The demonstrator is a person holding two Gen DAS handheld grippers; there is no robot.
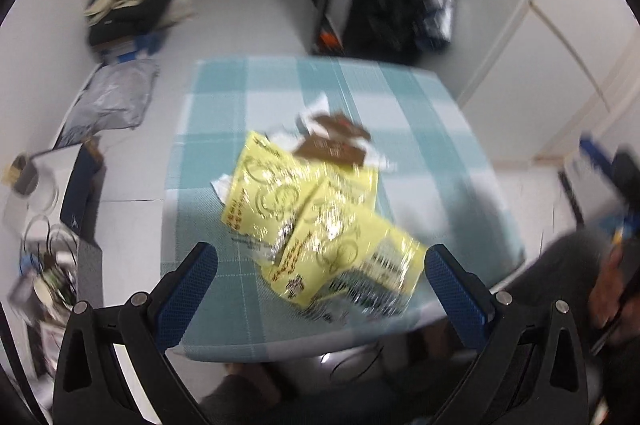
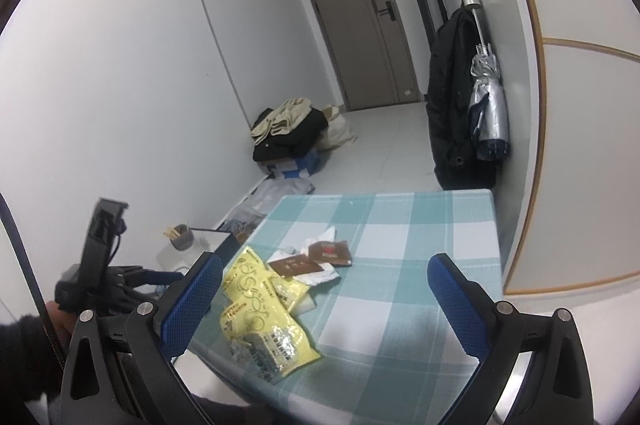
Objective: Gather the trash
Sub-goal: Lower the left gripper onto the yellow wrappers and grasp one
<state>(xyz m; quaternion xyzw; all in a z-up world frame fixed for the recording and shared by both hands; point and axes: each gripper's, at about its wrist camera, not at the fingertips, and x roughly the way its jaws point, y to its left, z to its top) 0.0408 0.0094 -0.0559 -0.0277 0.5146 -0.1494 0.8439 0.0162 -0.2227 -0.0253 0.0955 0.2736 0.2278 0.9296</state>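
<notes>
A heap of trash lies on the small table with a teal checked cloth [image 1: 400, 97] [image 2: 420, 225]. It holds yellow foil wrappers [image 1: 304, 209] [image 2: 256, 313], brown sachets [image 1: 332, 145] [image 2: 330, 253] and crumpled white paper [image 2: 320, 275]. My left gripper [image 1: 320, 281] is open and empty, above the near edge of the table, with the wrappers between its blue fingers. My right gripper [image 2: 324, 297] is open and empty, above the near right part of the table. The left view is blurred.
On the floor to the left are a pile of clothes on a box [image 2: 288, 133], a grey plastic bag [image 1: 112, 97], a grey cup with sticks [image 2: 182, 237] and a dark tablet [image 1: 82, 185]. A black coat and a folded umbrella [image 2: 488, 101] hang by the far right wall.
</notes>
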